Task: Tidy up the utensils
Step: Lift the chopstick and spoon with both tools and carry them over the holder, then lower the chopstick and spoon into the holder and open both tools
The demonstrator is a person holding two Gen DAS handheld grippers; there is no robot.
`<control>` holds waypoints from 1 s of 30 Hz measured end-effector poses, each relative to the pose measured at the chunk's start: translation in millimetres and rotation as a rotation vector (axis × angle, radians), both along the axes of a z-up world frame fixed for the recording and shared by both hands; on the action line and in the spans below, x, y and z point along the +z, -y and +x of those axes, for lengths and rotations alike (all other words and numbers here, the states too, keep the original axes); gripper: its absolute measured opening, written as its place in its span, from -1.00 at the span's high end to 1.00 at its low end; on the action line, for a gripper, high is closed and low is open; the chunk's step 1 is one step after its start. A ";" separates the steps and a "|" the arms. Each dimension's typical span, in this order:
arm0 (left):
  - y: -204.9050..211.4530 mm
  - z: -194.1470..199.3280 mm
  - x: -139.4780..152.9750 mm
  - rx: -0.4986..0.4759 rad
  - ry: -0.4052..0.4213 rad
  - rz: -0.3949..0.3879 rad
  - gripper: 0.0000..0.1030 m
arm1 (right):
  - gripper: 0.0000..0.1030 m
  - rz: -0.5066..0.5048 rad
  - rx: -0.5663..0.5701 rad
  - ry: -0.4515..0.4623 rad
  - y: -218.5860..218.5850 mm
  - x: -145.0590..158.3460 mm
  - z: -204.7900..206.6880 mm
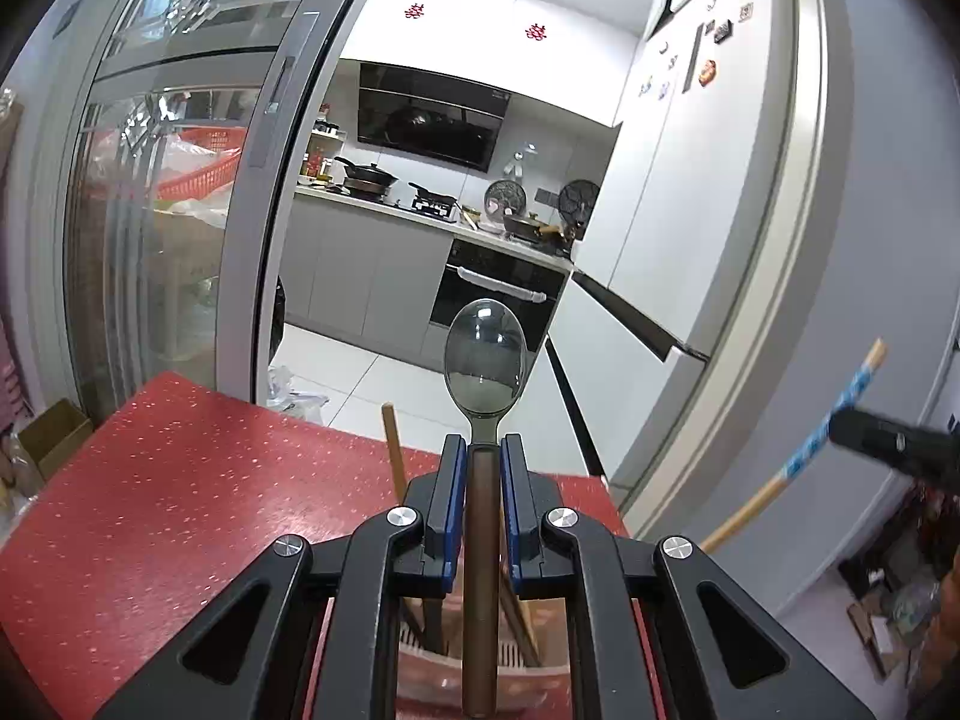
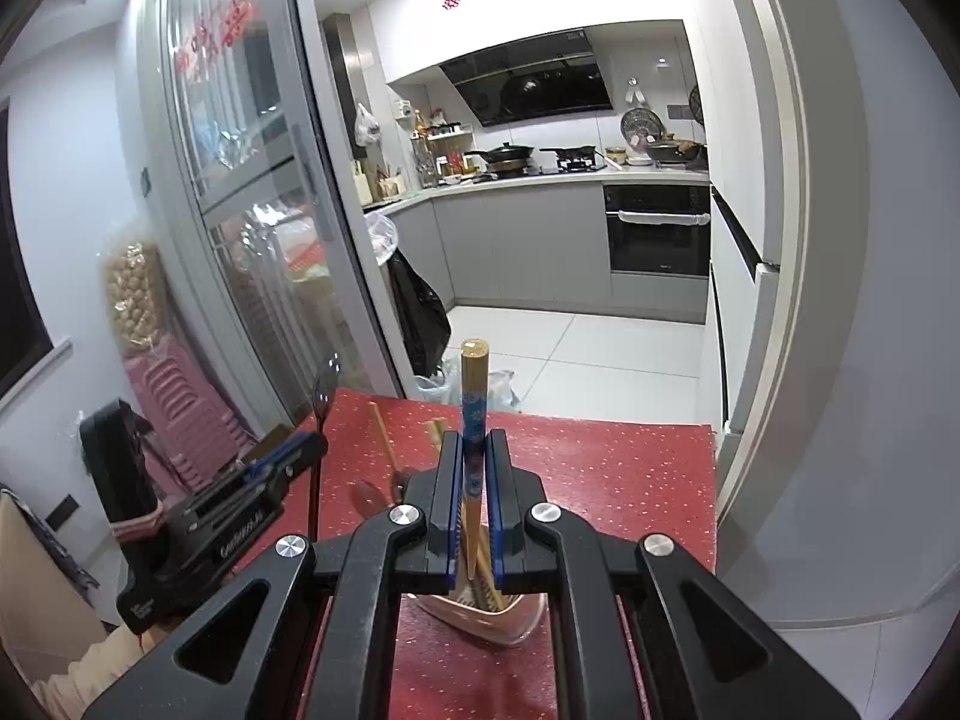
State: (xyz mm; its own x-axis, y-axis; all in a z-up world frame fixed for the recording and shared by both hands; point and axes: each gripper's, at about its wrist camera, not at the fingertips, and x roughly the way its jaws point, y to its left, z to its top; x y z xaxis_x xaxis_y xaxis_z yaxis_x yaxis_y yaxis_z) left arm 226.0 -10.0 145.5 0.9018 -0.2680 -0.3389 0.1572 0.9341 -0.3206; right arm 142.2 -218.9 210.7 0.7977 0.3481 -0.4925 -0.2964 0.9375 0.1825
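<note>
spoon handle [image 1: 480,600]: lower end runs behind the left tool [image 1: 483,450] and off the bottom edge
chopstick [image 2: 474,420]: lower part hidden between the right tool [image 2: 474,450] pads
holder [image 2: 486,618]: only a pink rim shows below the tool body, its shape unclear
desk [image 2: 600,480]: near edge covered by the tool
fridge magnets [image 1: 708,72]: too small to read
right tool in left view [image 1: 888,444]: blurred, cut off by the frame edge

Two tools: the left tool [image 1: 483,450] and the right tool [image 2: 474,444]. One spoon [image 1: 485,360] sits between the left tool's pads, one blue-patterned chopstick [image 2: 473,414] between the right tool's. One pink holder [image 2: 486,615] stands below the right tool on one red tabletop [image 2: 600,468]. At least two more wooden handles [image 2: 384,438] rise just left of the right tool; the exact number cannot be told.
</note>
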 end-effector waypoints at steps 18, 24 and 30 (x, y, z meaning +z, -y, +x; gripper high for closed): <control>28.4 43.3 -56.4 0.008 0.019 0.075 0.28 | 0.84 -0.105 0.016 -0.080 -14.7 -48.6 47.6; 31.5 38.5 -70.0 0.003 -0.001 0.114 0.29 | 0.84 -0.118 0.033 -0.162 -23.3 -66.5 67.4; 32.1 35.2 -78.5 0.014 -0.012 0.135 0.28 | 0.84 -0.099 0.046 -0.223 -31.0 -83.0 84.6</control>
